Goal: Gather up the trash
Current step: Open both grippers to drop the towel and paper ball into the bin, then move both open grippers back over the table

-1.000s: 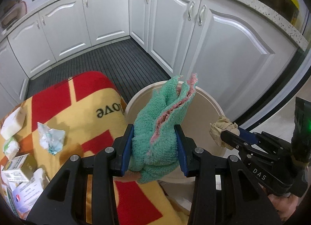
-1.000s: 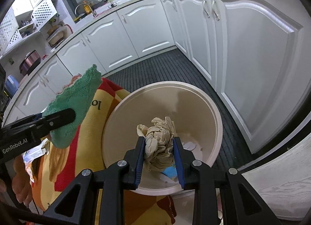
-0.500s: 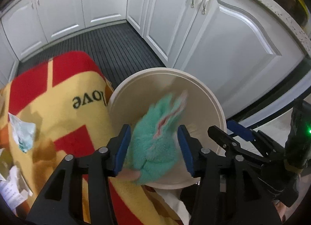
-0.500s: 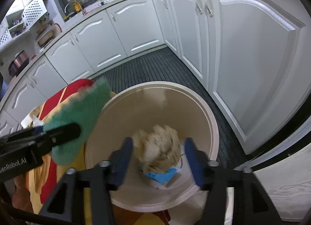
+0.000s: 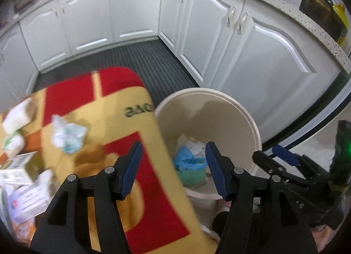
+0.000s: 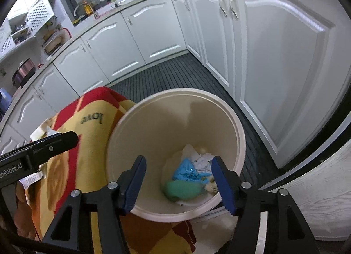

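Looking along the left gripper point(image 5: 173, 166), its jaws are seen opening with nothing between them, above the edge of the red and yellow cloth point(image 5: 114, 126) covering the tabletop. One crumpled tissue point(image 5: 68, 136) is seen on the cloth, with several blurred cartons point(image 5: 19, 172) at the left. One cream bin point(image 5: 252, 122) is seen beside the tabletop, holding one green cloth point(image 5: 193, 176) and one blue wrapper point(image 5: 188, 160).

From the right wrist view, the right gripper point(image 6: 178, 181) is held over the bin point(image 6: 240, 135), its jaws opening and empty. Inside, the green cloth point(image 6: 184, 189), the blue wrapper point(image 6: 188, 171) and some white paper point(image 6: 199, 157) are seen on the bottom.
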Tool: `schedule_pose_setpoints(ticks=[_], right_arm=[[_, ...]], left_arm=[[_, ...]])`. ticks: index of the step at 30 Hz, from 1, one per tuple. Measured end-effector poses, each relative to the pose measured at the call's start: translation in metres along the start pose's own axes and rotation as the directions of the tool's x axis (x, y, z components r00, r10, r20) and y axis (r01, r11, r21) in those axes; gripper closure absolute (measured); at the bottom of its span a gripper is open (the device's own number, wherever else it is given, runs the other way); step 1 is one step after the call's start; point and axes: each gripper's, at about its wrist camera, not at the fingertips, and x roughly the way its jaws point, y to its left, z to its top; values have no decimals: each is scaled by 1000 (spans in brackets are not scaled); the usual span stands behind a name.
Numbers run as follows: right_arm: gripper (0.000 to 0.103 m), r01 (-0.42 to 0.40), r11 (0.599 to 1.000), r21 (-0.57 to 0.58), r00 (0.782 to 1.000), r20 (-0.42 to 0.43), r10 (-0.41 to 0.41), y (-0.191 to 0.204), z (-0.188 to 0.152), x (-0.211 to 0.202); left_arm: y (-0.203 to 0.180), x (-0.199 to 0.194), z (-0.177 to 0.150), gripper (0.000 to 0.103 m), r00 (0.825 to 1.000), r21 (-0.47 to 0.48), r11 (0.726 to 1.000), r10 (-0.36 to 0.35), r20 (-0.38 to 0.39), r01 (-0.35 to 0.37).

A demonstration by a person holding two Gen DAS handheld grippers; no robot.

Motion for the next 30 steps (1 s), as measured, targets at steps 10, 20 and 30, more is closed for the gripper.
schedule_pose_setpoints(ticks=[10, 20, 30], right_arm=[[35, -70, 993, -96, 996, 42, 74, 65, -2, -27], [32, -156, 968, -199, 987, -2, 159, 133, -16, -25], [31, -227, 931, -286, 974, -81, 213, 194, -31, -7]], left_arm=[[47, -54, -30, 45, 997, -52, 997, 58, 54, -55], [126, -111, -69, 45, 993, -144, 985, 103, 62, -93], [232, -146, -121, 39, 974, -271, 938, 227, 3, -218]])
